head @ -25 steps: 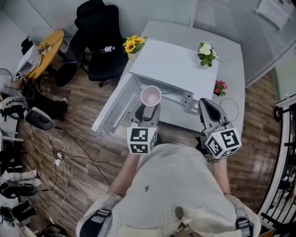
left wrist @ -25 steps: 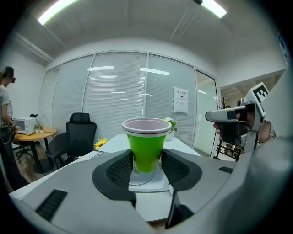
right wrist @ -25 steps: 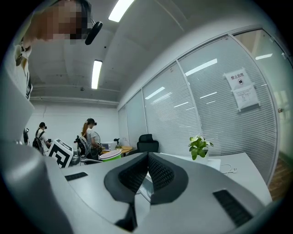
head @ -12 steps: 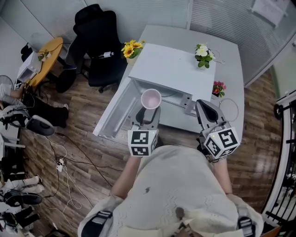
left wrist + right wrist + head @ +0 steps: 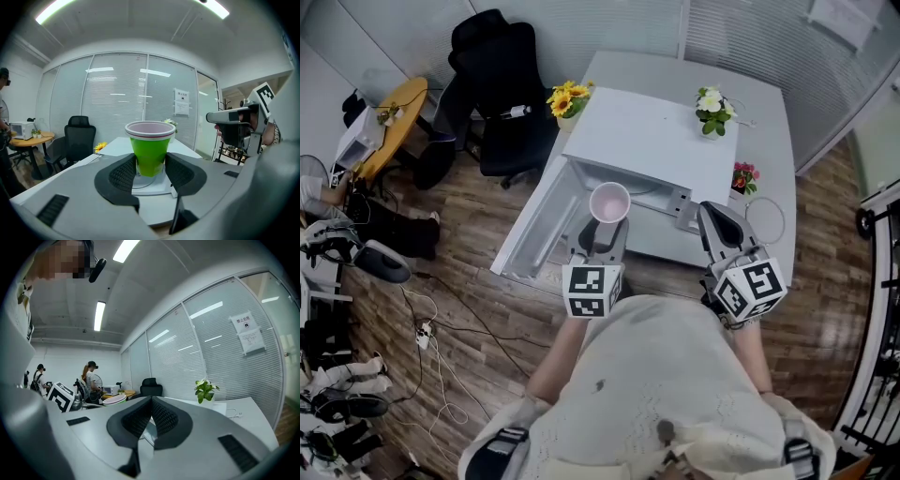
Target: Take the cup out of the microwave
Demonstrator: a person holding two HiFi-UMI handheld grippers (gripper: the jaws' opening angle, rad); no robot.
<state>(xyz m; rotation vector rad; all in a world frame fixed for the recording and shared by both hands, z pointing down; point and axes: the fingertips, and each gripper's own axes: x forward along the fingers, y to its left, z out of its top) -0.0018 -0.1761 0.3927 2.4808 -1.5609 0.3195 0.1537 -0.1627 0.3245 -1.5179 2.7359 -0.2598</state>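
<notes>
- Left gripper view: cup (image 5: 150, 143), green outside and pale inside, upright, pinched low on its wall between the fingers (image 5: 124, 174) of the left gripper (image 5: 150, 172).
- Held at the mouth of the microwave (image 5: 649, 141), just in front of the cavity; apparently lifted clear of what looks like the glass turntable (image 5: 140, 182) below its base.
- Door (image 5: 536, 223) swung wide open to the microwave's left.
- Right gripper (image 5: 151, 420) just off the microwave's front right corner, fingers pressed together on nothing.
- Judged well along: door opened, cup gripped and nearly or fully drawn out; left to do, carrying it clear of the microwave and setting it down on the worktop (image 5: 764, 131).
</notes>
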